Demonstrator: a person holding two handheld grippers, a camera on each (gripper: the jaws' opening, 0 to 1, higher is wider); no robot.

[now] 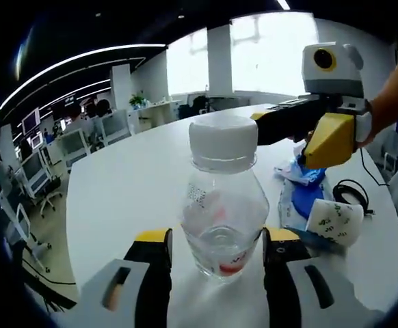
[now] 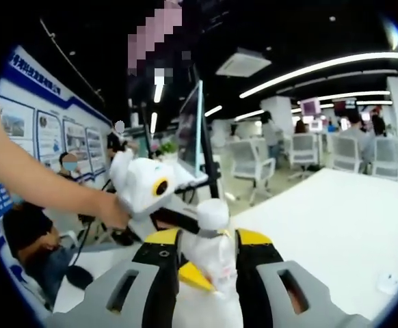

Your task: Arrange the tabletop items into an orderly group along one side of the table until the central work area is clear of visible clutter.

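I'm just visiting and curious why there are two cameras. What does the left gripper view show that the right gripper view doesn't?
Left gripper view: a paper cup lying on its side, blue packaging and a black cable on the white table, with the right gripper above them.

Right gripper view: wall posters and a seated person.

Both: the white-capped clear bottle between gripper jaws, and the table.

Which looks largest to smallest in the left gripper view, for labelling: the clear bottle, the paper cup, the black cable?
1. Clear bottle, though it is nearest the camera.
2. Paper cup, lying on its side.
3. Black cable, partly hidden, so unsure.
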